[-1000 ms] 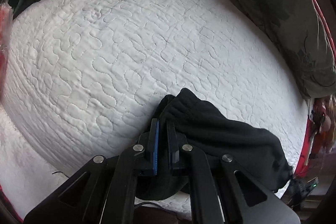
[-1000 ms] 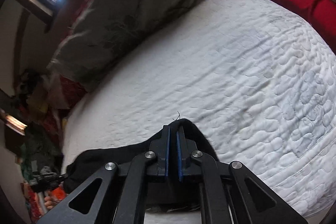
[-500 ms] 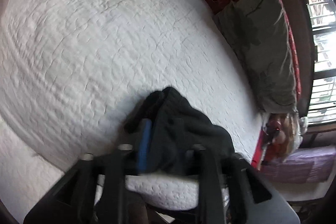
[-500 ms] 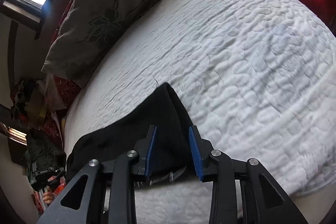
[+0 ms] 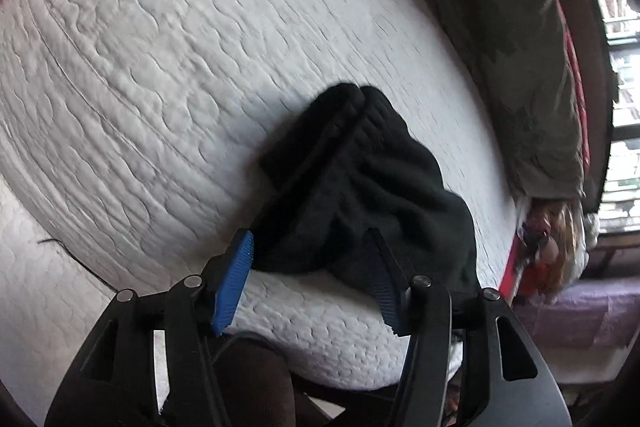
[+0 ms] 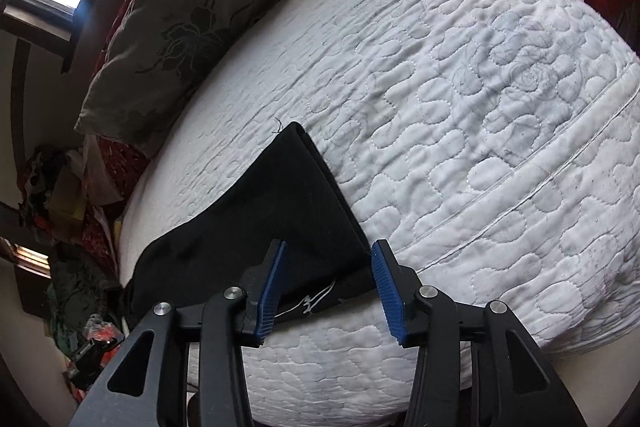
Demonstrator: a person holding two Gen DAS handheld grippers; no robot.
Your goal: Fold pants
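The black fleece pants [image 5: 360,187] are laid in a bunched, folded heap on the white quilted mattress cover [image 5: 160,67], close to its near edge. In the left wrist view the ribbed waistband end is seen pointing toward the far side, and the cloth spreads toward the right, where the mattress edge drops away. In the right wrist view the pants [image 6: 288,203] are shown as a flat dark wedge with a sharp straight fold edge on the right and a pointed corner toward the far side; a white drawstring is seen at the near hem.

The left gripper [image 5: 312,279] is held just over the near part of the heap, its blue-padded jaws opening, with cloth between them but not pressed by the pads. The right gripper [image 6: 326,279] is likewise opening, its jaws spread to either side of the near corner of the pants without pinching it.

A wide bare stretch of quilt is left open to the far side and to the right in the right wrist view. An olive floral pillow [image 6: 192,15] is lying along the far left edge, well apart from the pants.
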